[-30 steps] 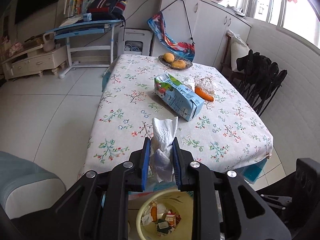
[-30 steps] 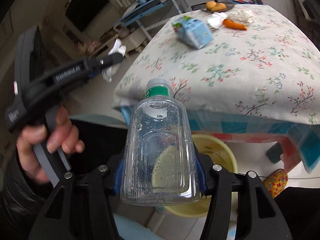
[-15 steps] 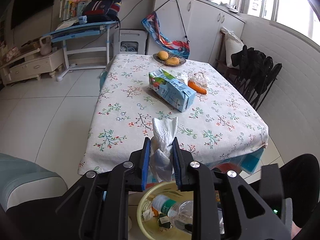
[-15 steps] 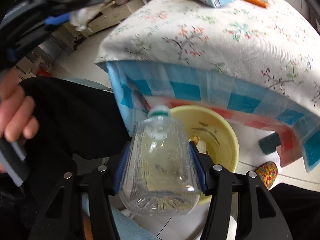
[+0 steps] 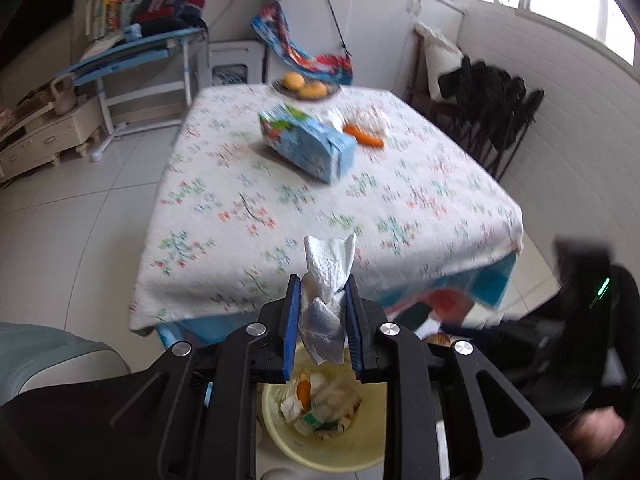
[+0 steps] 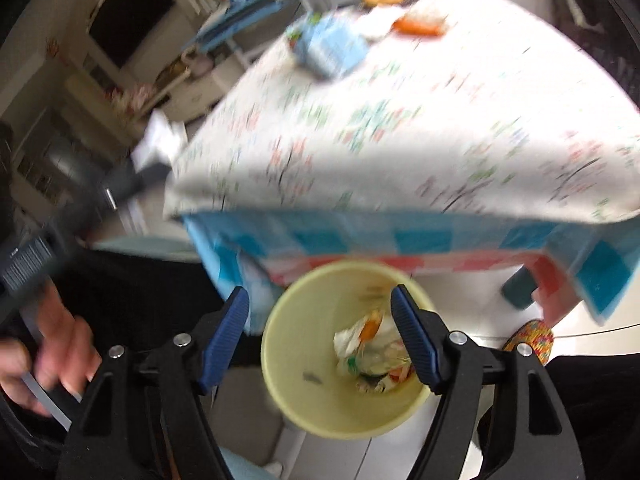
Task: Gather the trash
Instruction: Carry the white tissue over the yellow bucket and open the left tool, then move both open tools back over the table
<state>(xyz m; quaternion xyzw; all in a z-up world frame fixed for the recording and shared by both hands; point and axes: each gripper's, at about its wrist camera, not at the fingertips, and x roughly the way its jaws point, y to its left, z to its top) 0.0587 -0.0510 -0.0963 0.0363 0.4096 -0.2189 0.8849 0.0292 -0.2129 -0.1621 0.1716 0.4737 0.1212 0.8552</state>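
My left gripper is shut on a crumpled white tissue and holds it above the pale yellow trash bin on the floor in front of the table. My right gripper is open and empty, directly over the same bin. The clear plastic bottle lies inside the bin among other trash. A blue milk carton lies on the floral tablecloth.
On the table stand a plate of oranges, a carrot and a plastic bag. Black chairs stand to the right of the table. A pale seat is at lower left. The right wrist view is blurred.
My right gripper opened and let go of the plastic bottle, which now lies in the bin. My left gripper moved over the bin with the tissue still held.
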